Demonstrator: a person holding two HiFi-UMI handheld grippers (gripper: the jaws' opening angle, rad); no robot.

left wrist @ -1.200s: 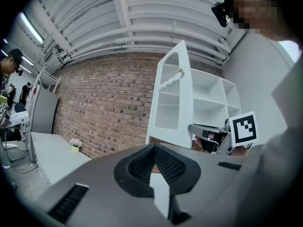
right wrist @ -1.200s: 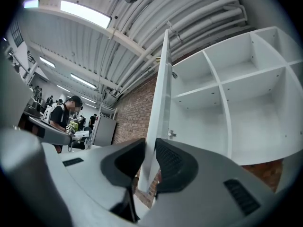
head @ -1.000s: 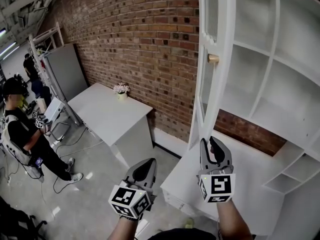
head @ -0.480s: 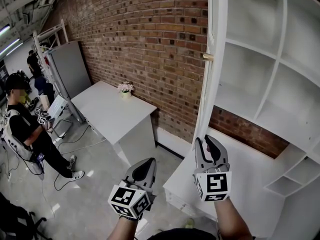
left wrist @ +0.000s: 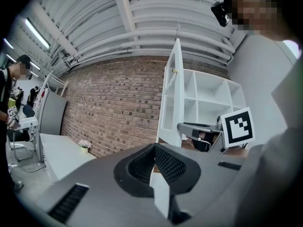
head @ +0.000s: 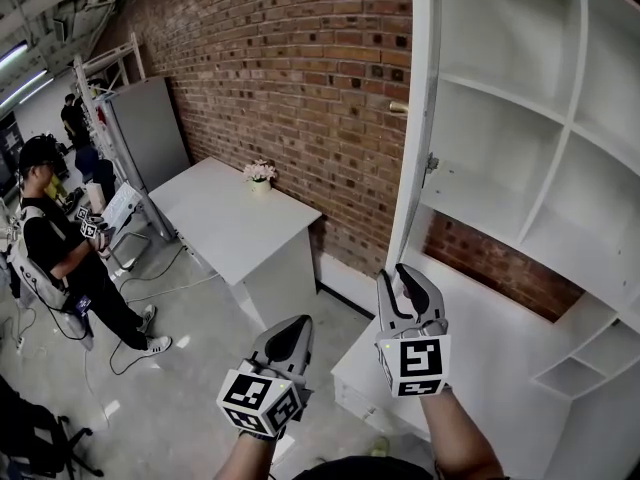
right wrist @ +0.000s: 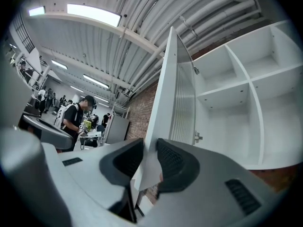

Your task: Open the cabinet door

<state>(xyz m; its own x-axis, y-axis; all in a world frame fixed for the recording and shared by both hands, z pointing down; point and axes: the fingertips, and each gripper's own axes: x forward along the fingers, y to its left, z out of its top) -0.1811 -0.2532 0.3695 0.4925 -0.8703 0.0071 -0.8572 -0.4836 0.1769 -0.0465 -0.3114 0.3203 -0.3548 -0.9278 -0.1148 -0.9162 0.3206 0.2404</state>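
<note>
Two grippers: both low in my head view, the left gripper (head: 288,336) off to the left, the right gripper (head: 400,283) up at the cabinet (head: 520,168).
Right fingers (right wrist: 173,161): pinched on the lower free edge of the cabinet door (head: 418,118). The white panel stands between them in the right gripper view.
Left fingers (left wrist: 142,167): pressed together, nothing between them.
Door: swung out from the cabinet, edge-on to my head view, with its brass knob (head: 398,108) on the side facing the brick wall (head: 290,78).
Cabinet interior: white, open shelf compartments showing; a hinge (head: 432,162) sits on the door's inner face.
Surroundings: a white desk (head: 235,233) stands against the wall, with a small flower pot (head: 260,172) at the back of its tabletop. A grey locker (head: 148,133) is further left. A person (head: 55,253) in a black shirt stands well apart at far left.
</note>
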